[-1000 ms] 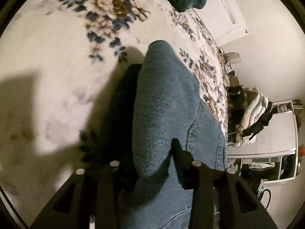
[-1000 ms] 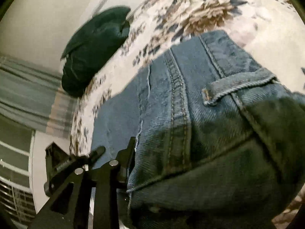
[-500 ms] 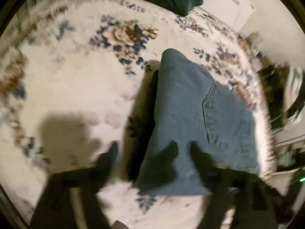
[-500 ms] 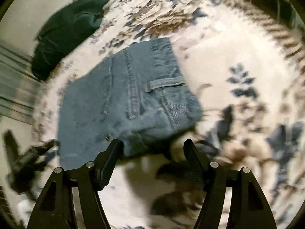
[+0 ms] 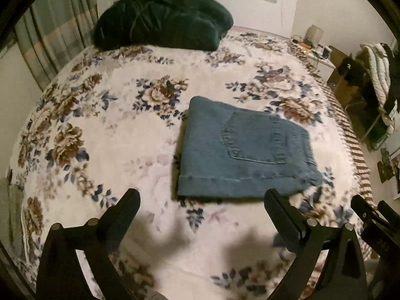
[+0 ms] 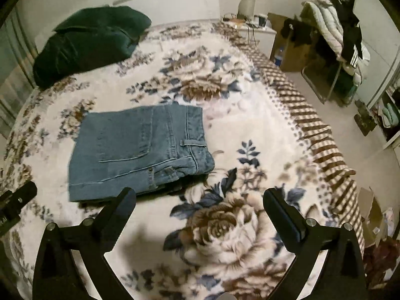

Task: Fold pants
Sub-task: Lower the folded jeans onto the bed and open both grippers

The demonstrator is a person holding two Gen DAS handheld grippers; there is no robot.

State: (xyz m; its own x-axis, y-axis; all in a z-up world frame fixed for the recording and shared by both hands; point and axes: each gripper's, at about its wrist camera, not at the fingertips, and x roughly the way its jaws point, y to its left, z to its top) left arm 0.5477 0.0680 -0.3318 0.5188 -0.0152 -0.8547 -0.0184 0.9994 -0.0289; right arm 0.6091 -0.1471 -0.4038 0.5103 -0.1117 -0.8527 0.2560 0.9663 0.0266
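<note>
The blue jeans lie folded into a flat rectangle on the floral bedspread, back pocket up. They also show in the right wrist view, left of centre. My left gripper is open and empty, held above the bed just in front of the jeans' near edge. My right gripper is open and empty, to the right of the jeans' near corner, above a large printed rose. Neither gripper touches the jeans. The right gripper's tip shows in the left wrist view.
A dark green pillow lies at the head of the bed. The bed's right edge drops to the floor. A chair piled with clothes, a cardboard box and a nightstand stand to the right.
Both grippers let go of the jeans, opened and pulled back and up. The jeans now lie folded flat on the bed, farther from both cameras.
</note>
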